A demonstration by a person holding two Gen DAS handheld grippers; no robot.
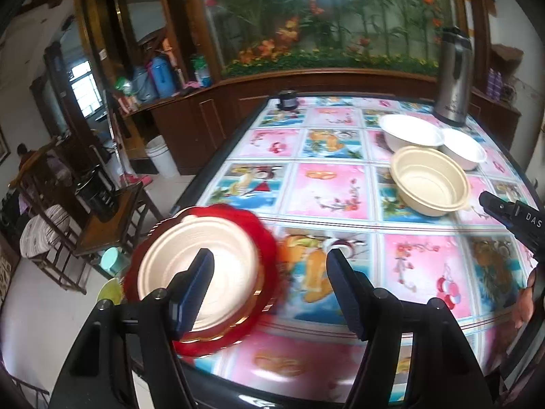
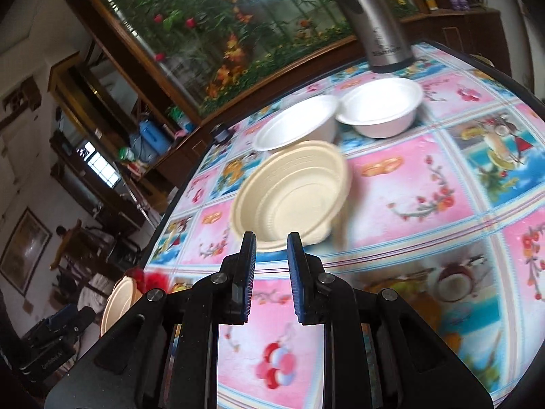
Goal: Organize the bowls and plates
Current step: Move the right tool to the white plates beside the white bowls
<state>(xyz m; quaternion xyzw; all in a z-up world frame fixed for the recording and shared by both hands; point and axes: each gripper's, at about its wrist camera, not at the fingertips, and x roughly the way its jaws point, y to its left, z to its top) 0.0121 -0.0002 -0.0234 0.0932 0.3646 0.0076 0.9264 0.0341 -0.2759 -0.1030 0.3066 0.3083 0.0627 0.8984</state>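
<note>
Left gripper (image 1: 270, 289): jaws stand well apart, nothing between the pads; it hangs above the near edge of the surface (image 1: 340, 191), beside the red plate (image 1: 269, 238). Right gripper (image 2: 271, 272): jaws narrowly parted, nothing gripped; it points at the cream bowl (image 2: 289, 191), whose near rim lies just beyond the fingertips, presumably lined up for a rim pinch.

Landmark taken: the cream bowl. Just behind it, two white bowls (image 2: 296, 124) (image 2: 379, 107) stand side by side, rims nearly touching; all three are upright and empty. Behind the white bowls stands a steel flask (image 2: 378, 17). Well to the left of the cream bowl, at the surface's corner, the red plate carries a cream dish (image 1: 201, 266) resting on it, apparently the start of a stack; nothing is seen in the dish, though blur softens it.

Judgement: the bowls remain unnested; the grouping suggests bowls are gathered on one side and plates on the other; nesting is not yet done.
</note>
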